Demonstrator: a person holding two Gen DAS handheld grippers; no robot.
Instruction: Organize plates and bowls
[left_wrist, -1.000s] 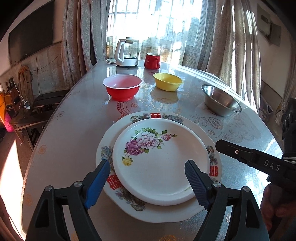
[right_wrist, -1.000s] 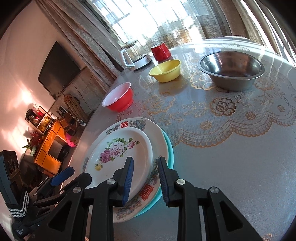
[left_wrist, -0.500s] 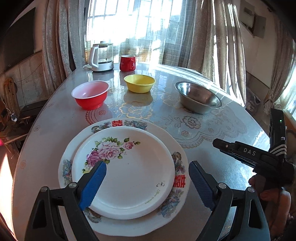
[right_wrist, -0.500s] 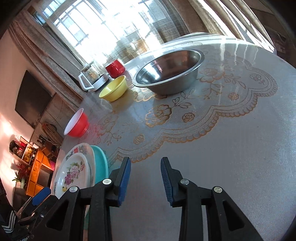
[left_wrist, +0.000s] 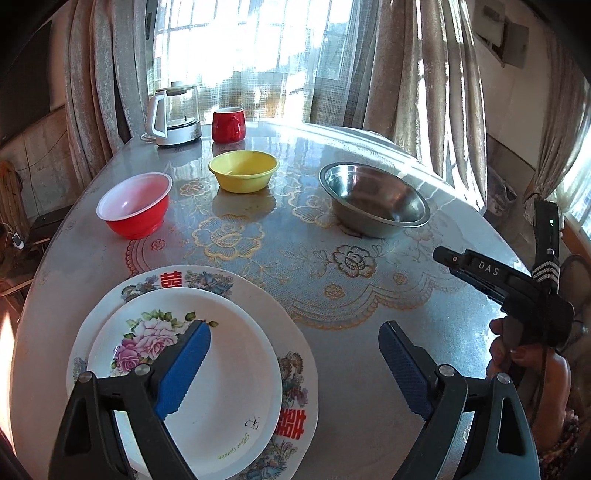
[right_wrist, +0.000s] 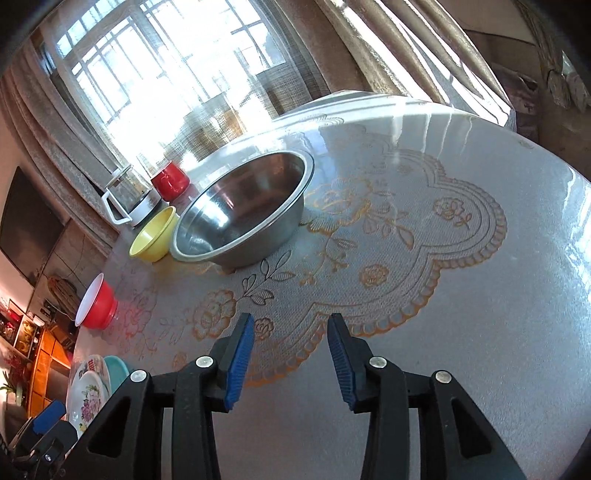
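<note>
Flower plate (left_wrist: 207, 373) flat atop stacked plates, roses leftward

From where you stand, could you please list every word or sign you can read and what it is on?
"DAS": on the right gripper.
"Rose Garden": in green script on the small floral plate.
Red double-happiness sign, twice: on the large plate's rim.
Nothing else shows any writing.

teal plate (right_wrist: 117, 370) mostly hidden under stacked plates (right_wrist: 88, 393)
</note>
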